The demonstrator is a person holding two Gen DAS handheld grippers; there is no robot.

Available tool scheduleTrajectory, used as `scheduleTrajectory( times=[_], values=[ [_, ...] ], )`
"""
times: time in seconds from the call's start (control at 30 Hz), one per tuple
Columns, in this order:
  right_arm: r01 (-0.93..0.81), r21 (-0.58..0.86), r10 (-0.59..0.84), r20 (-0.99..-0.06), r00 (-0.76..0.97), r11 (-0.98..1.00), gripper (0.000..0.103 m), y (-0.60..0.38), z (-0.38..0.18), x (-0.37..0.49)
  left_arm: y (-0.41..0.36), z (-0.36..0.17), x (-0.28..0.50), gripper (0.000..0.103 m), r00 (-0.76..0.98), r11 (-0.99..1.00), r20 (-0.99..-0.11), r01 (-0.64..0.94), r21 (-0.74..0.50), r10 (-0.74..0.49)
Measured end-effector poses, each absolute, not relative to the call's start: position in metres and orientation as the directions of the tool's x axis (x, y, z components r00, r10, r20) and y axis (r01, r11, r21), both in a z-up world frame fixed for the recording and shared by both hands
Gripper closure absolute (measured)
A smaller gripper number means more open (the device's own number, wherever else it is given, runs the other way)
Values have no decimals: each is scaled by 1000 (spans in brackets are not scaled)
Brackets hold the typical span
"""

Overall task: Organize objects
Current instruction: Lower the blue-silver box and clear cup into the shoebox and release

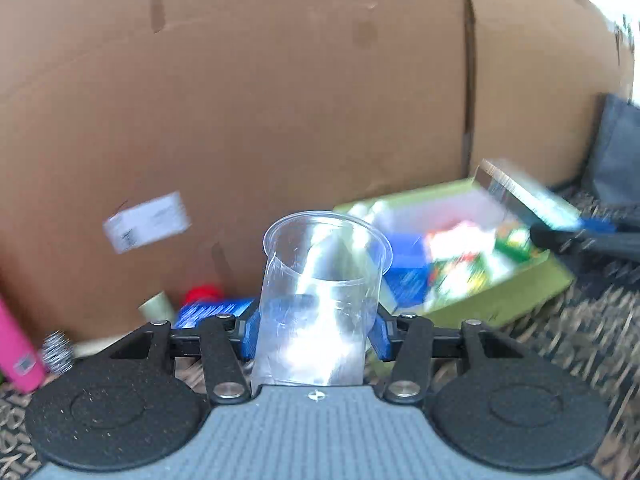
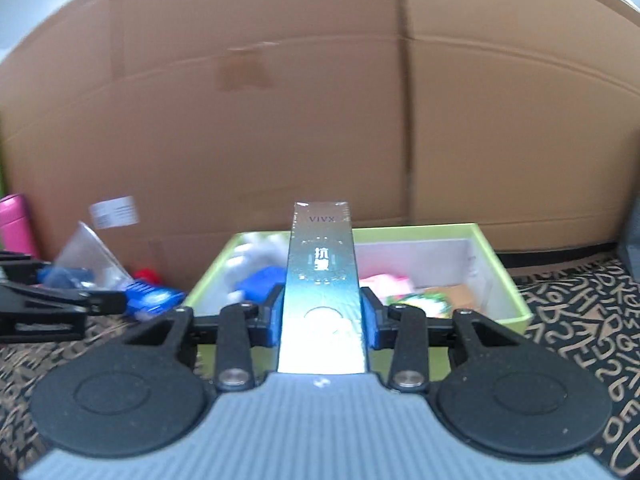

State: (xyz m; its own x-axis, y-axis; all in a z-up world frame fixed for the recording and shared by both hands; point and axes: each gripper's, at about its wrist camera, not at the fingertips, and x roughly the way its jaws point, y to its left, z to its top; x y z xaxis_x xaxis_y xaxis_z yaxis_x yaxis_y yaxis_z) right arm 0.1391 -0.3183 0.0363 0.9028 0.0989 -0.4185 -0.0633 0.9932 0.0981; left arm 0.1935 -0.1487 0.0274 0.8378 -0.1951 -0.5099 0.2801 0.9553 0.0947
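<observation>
Left wrist view: your left gripper point(image 1: 316, 334) has its fingers clamped on a clear cup point(image 1: 320, 292), blue pads pressed to both sides of the lower wall. The cup stands upright between them, mouth up and tilted slightly away from the camera. Behind it is a big cardboard wall point(image 1: 280, 100) with a white label point(image 1: 147, 221). To the right, a green tray point(image 1: 520, 292) sits on the patterned cloth point(image 1: 580, 340); its contents are blurred: something blue, white, pink and green. Over the tray's right end your right gripper point(image 1: 576, 228) comes in holding a long box point(image 1: 524, 194), tilted. At lower left, against the cardboard: a pink bottle point(image 1: 18, 348), a wire scrubber point(image 1: 58, 352), a tape roll point(image 1: 158, 306), a red thing point(image 1: 204, 294) and a blue pack point(image 1: 212, 312).

Right wrist view: your right gripper point(image 2: 322, 320) has its fingers clamped on the long box point(image 2: 322, 280), a silver-teal carton printed "VIVX", lying along the fingers and pointing away from the camera. The box hangs over the green tray point(image 2: 500, 264), which is just ahead on the cloth point(image 2: 580, 320), near the cardboard point(image 2: 320, 100). Inside the tray you can see a blue item point(image 2: 260, 280), a pink one point(image 2: 384, 282), something green-white point(image 2: 424, 302) and bare floor at the right. At left your left gripper point(image 2: 60, 280) shows side-on with the cup point(image 2: 90, 256); the blue pack point(image 2: 152, 298) and red thing point(image 2: 146, 274) lie beside it, with the pink bottle point(image 2: 14, 224) at the far left edge.
</observation>
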Motion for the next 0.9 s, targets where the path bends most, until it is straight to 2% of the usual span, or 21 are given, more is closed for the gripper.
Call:
scheduleTrajectory(
  times=[0.07,0.17,0.4,0.43,0.47,0.5,0.53,0.57,0.6,0.63,0.7,0.8,0.9],
  values=[
    [-28,109,72,-424,903,994,65,-331,34,157,-168,35,210,49,830,953,-506,300,46,-236],
    [11,120,42,-434,900,993,65,-345,30,175,-203,38,232,48,853,951,-463,302,65,-239],
    [33,154,37,-435,900,988,65,-364,17,198,-251,16,275,45,827,942,-498,332,58,-261],
    [35,160,39,-435,900,986,65,-366,15,202,-252,13,278,43,830,944,-492,326,50,-261],
    [34,159,38,-435,900,987,65,-368,13,205,-252,10,281,29,831,944,-486,328,36,-270],
    [36,133,26,-435,900,990,64,-367,10,209,-251,7,284,19,825,943,-494,331,29,-274],
    [35,90,8,-438,899,995,54,-365,7,212,-250,3,286,15,824,950,-508,310,37,-249],
    [37,41,-14,-452,892,998,44,-363,2,216,-249,0,286,15,828,957,-516,285,51,-219],
    [55,9,-45,-460,887,998,25,-363,-2,218,-246,-3,285,15,827,958,-523,279,60,-208],
    [75,-8,-70,-457,887,997,21,-363,-6,216,-242,-4,284,15,824,960,-528,275,59,-204],
    [87,3,-77,-448,891,996,20,-367,-12,210,-233,-6,278,15,832,966,-520,254,50,-192],
    [98,37,-71,-443,894,994,12,-369,-15,199,-226,-4,266,15,840,973,-519,223,64,-158],
    [94,42,-68,-416,907,995,7,-360,-8,189,-209,-1,243,11,836,970,-515,240,34,-188]
  ],
)
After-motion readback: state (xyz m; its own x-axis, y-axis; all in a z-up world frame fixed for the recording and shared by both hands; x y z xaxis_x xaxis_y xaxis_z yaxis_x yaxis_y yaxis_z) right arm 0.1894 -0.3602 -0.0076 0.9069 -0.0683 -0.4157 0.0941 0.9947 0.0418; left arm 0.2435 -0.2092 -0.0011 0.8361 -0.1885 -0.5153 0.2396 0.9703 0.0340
